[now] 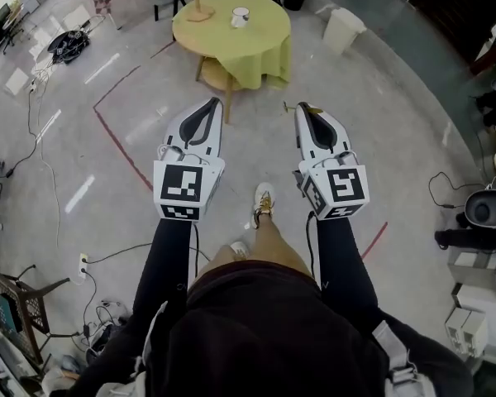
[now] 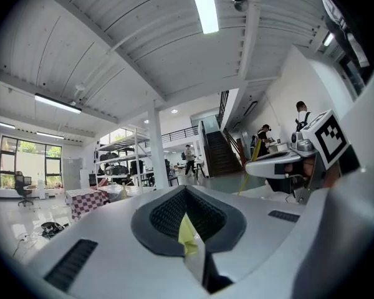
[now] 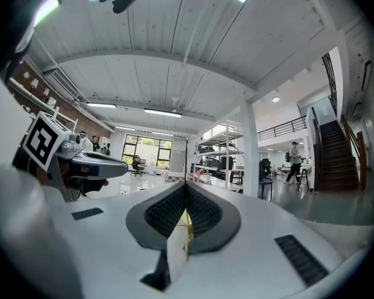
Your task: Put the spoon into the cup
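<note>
Two grippers are out ahead of me, level and side by side, and both are closed. The left gripper (image 1: 216, 102) and the right gripper (image 1: 302, 107) each have their jaws pressed together, with nothing I can make out between them in their own views. The cup (image 1: 240, 17) stands on the round table (image 1: 260, 56) with the yellow-green cloth, well ahead of both tips. Near it, to the left, stands a wooden piece (image 1: 200, 10) with a long stem. That may be the spoon, but it is too small for me to say. A small golden scrap (image 1: 312, 109) shows right at the right tip in the head view; whether it is held or lying on the floor I cannot tell.

I judge this to be the approach, with no pick-up begun. Next I need to close the gap to the table, open one gripper and bring it onto the spoon's handle.

The floor (image 1: 256, 139) between me and the table is bare, so the straight line looks free. A red tape line (image 1: 120, 143) runs on the left with cables (image 1: 45, 168) beyond it. A white bin (image 1: 344, 30) sits right of the table, and machines (image 1: 479, 213) stand far right. I would stop short of the table's near edge, so the tips come in over the rim and not into the cloth.
</note>
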Demonstrator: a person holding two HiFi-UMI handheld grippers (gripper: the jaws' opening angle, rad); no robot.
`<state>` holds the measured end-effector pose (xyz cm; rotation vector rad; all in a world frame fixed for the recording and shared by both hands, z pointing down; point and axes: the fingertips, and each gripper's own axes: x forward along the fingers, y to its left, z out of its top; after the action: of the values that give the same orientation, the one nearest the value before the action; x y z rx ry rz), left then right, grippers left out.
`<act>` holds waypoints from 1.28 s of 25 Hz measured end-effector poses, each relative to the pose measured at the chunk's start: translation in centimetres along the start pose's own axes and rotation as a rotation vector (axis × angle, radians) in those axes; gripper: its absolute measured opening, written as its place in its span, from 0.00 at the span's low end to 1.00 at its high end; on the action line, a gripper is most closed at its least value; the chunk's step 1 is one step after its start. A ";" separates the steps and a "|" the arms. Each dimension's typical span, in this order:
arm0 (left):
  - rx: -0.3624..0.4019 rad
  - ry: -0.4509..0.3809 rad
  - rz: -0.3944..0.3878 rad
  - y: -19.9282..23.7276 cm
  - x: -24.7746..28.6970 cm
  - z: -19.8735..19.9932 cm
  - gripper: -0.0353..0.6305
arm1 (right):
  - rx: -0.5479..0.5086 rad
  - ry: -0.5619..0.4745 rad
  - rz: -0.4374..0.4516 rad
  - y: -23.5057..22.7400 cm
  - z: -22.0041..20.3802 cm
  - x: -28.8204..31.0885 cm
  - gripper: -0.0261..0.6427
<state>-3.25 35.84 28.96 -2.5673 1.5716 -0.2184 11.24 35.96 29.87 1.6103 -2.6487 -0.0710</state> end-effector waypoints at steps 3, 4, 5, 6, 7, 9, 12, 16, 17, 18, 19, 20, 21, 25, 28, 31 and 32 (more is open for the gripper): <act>0.012 -0.001 0.012 1.3 2.0 -0.1 0.08 | 0.005 -0.017 0.010 -1.3 0.0 2.6 0.08; 0.016 -0.002 0.018 1.7 2.7 -0.1 0.08 | 0.006 -0.023 0.015 -1.7 0.0 3.4 0.08; 0.019 -0.001 0.024 2.2 3.4 -0.1 0.08 | 0.006 -0.029 0.020 -2.1 0.1 4.3 0.08; 0.021 -0.001 0.030 2.7 4.1 -0.1 0.08 | 0.007 -0.035 0.024 -2.5 0.2 5.1 0.08; 0.023 0.001 0.036 3.2 4.8 -0.1 0.08 | 0.008 -0.039 0.029 -2.9 0.3 6.0 0.08; 0.026 0.010 0.047 4.1 6.5 -0.1 0.08 | 0.014 -0.042 0.041 -4.0 0.2 7.8 0.08; 0.028 0.028 0.063 5.3 9.5 -0.2 0.08 | 0.029 -0.035 0.059 -6.0 0.0 10.8 0.08; 0.032 0.041 0.088 6.7 13.4 0.0 0.08 | 0.047 -0.039 0.089 -8.5 0.1 14.6 0.08; 0.031 0.043 0.096 7.1 14.4 0.1 0.08 | 0.048 -0.041 0.098 -9.1 0.1 15.6 0.08; 0.031 0.046 0.103 7.4 15.5 0.0 0.08 | 0.048 -0.041 0.108 -9.7 0.1 16.6 0.08; 0.031 0.049 0.110 7.7 16.6 -0.1 0.08 | 0.048 -0.042 0.119 -10.3 0.0 17.6 0.08; 0.032 0.051 0.116 7.9 17.7 -0.1 0.08 | 0.047 -0.042 0.129 -11.0 -0.1 18.6 0.08; 0.033 0.052 0.122 8.1 18.7 -0.1 0.08 | 0.048 -0.043 0.139 -11.6 -0.2 19.5 0.08; 0.043 0.054 0.153 8.9 22.2 0.1 0.08 | 0.045 -0.050 0.181 -13.9 0.0 22.7 0.08; 0.055 0.052 0.176 9.6 24.6 0.5 0.08 | 0.051 -0.061 0.204 -15.5 0.4 24.9 0.08; 0.052 0.058 0.187 10.1 26.0 0.1 0.08 | 0.054 -0.065 0.216 -16.5 0.2 26.5 0.08; 0.051 0.065 0.189 10.3 26.4 -0.2 0.08 | 0.056 -0.065 0.221 -16.8 0.0 26.9 0.08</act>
<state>-0.44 7.66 28.84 -2.3775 1.7941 -0.3205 13.72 4.39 29.13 1.3405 -2.8836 -0.0424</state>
